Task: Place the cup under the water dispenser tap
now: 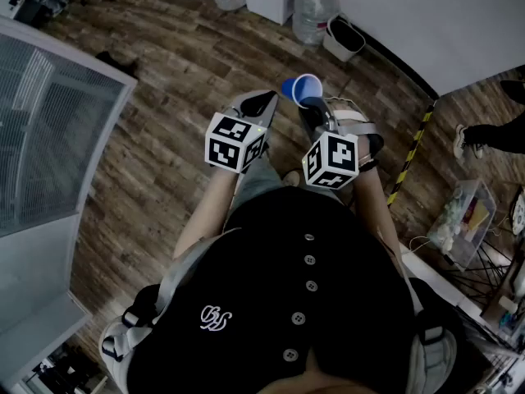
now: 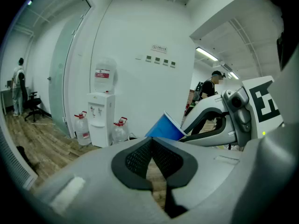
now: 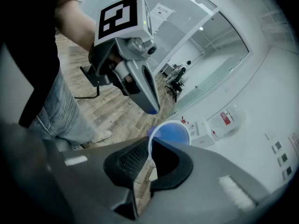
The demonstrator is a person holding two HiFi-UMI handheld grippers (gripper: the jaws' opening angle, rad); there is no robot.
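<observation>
A blue paper cup hangs tilted in the air above the wooden floor, and my right gripper is shut on its rim. In the right gripper view the cup's wall sits pinched between the two pads of the right gripper. My left gripper floats just left of the cup, its jaws shut with nothing between them. The left gripper view shows the cup and the right gripper's body to its right. The white water dispenser stands against the far wall, some way ahead; it also shows as the dispenser behind the cup.
Large water bottles flank the dispenser, and another bottle with a white bin stands near the wall. A glass partition runs on the left. Yellow-black tape and cluttered boxes lie to the right. People stand further off.
</observation>
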